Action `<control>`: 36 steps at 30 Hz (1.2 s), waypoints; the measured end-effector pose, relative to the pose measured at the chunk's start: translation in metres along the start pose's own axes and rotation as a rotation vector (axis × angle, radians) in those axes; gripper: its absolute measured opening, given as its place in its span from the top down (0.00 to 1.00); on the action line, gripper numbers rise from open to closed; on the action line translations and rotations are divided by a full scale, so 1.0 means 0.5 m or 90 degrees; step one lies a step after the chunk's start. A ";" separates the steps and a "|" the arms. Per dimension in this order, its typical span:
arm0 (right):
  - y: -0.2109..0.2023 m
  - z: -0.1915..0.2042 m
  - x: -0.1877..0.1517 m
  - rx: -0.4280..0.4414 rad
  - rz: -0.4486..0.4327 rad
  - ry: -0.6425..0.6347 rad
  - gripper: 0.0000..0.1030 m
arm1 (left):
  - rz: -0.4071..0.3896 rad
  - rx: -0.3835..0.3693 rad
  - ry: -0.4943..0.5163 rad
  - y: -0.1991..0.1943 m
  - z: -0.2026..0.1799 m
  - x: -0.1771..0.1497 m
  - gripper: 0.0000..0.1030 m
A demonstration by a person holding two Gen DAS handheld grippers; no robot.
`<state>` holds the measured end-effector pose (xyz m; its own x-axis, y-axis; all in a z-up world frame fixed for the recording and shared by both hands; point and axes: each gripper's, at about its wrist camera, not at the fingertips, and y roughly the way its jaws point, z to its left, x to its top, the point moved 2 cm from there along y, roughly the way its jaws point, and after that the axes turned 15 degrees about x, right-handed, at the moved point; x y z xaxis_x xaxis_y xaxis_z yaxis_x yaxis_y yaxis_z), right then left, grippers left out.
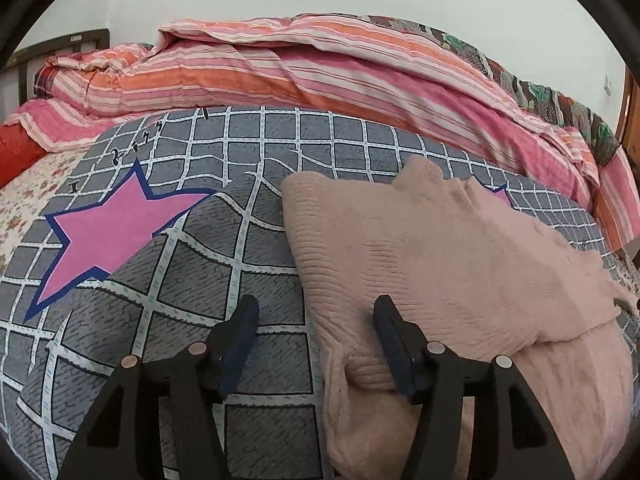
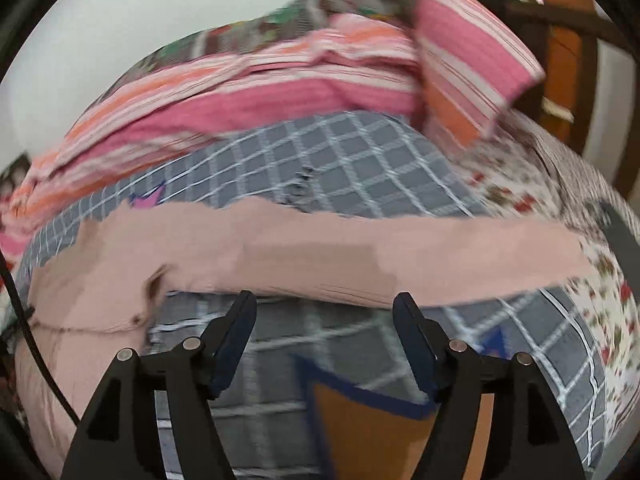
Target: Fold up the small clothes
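Knitwear: a pale pink ribbed sweater [image 1: 440, 248] lies folded on the grey checked bedspread [image 1: 192, 280], at the two-o'clock side of the left wrist view and across the middle of the blurred right wrist view. Left gripper [image 1: 316, 304] stands spread, its right finger touching the sweater's near edge, nothing pinched. Right gripper [image 2: 325, 300] stands spread and empty. Striped quilt [image 1: 280, 68] lies at twelve o'clock.

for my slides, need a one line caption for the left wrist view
Open left gripper over the edge of a folded pink knit garment on a grey checked bedspread.
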<state>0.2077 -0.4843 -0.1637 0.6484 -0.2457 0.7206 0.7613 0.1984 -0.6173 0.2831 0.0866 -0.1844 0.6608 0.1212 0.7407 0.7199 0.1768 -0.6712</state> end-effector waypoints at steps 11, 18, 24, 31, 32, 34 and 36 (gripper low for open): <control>0.018 -0.133 0.001 -0.017 -0.029 0.066 0.32 | 0.012 -0.008 -0.007 0.011 0.001 0.005 0.40; 0.002 -0.204 0.014 -0.038 -0.060 0.129 0.32 | 0.017 -0.010 -0.011 0.015 0.002 0.006 0.39; -0.004 -0.231 0.051 -0.073 -0.065 0.132 0.92 | 0.018 -0.016 -0.015 0.017 0.003 0.007 0.39; -0.048 -0.123 0.102 -0.106 -0.084 0.041 0.94 | 0.016 -0.024 -0.020 0.015 0.007 0.007 0.37; -0.056 -0.101 0.108 -0.109 -0.097 0.025 0.94 | 0.015 -0.029 -0.022 0.015 0.008 0.006 0.36; -0.074 -0.051 0.120 -0.101 -0.110 0.000 0.94 | 0.014 -0.037 -0.026 0.013 0.011 0.006 0.35; -0.087 0.010 0.129 -0.086 -0.121 -0.029 0.94 | 0.014 -0.047 -0.034 0.011 0.015 0.006 0.35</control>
<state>0.2164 -0.5040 -0.0887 0.4960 -0.2234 0.8391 0.8634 0.0238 -0.5040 0.2874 0.0951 -0.1854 0.6657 0.1766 0.7250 0.7205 0.1009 -0.6861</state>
